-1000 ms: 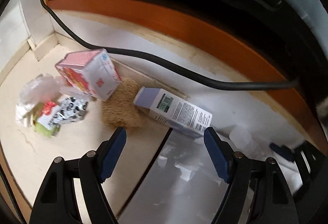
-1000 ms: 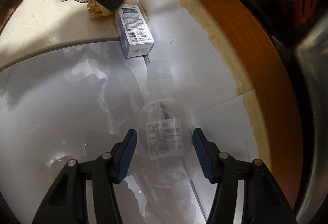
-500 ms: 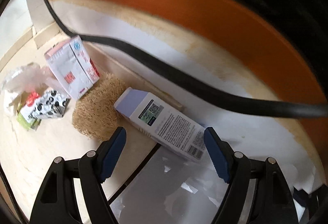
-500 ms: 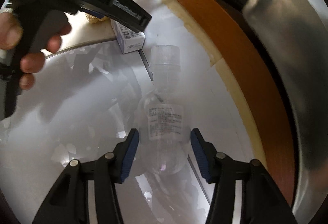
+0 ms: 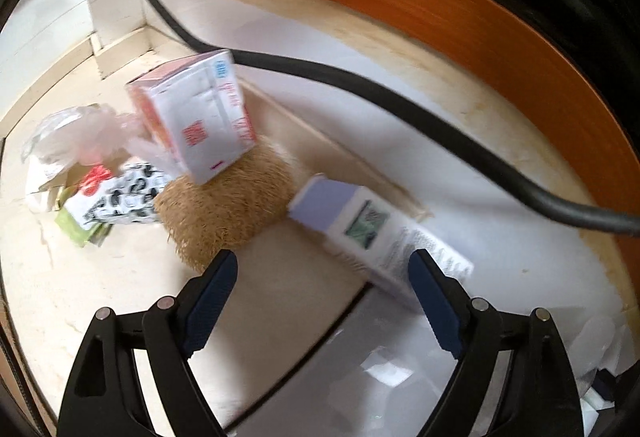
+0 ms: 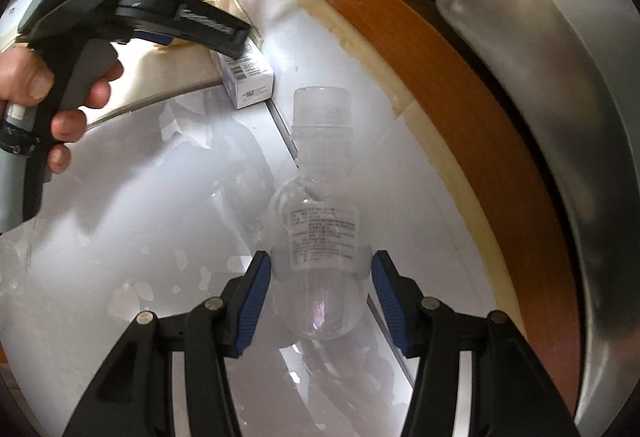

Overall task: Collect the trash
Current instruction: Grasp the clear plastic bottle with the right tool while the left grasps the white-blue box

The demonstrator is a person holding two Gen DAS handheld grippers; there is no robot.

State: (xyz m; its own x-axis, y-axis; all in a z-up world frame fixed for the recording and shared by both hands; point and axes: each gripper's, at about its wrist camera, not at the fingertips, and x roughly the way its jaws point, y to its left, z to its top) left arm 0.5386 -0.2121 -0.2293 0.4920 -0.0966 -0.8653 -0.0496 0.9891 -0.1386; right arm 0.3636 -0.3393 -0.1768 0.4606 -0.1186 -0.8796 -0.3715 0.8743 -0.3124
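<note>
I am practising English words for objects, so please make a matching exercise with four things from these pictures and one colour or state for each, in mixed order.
Things:
1. clear bottle
2. lilac carton
3. fibre scrubber
4. cable

Descriptions:
A. black
B. tan and bristly
C. between the right gripper's blue pads
D. lying on its side, printed label up

Pairs: 1-C, 2-D, 3-B, 4-A
</note>
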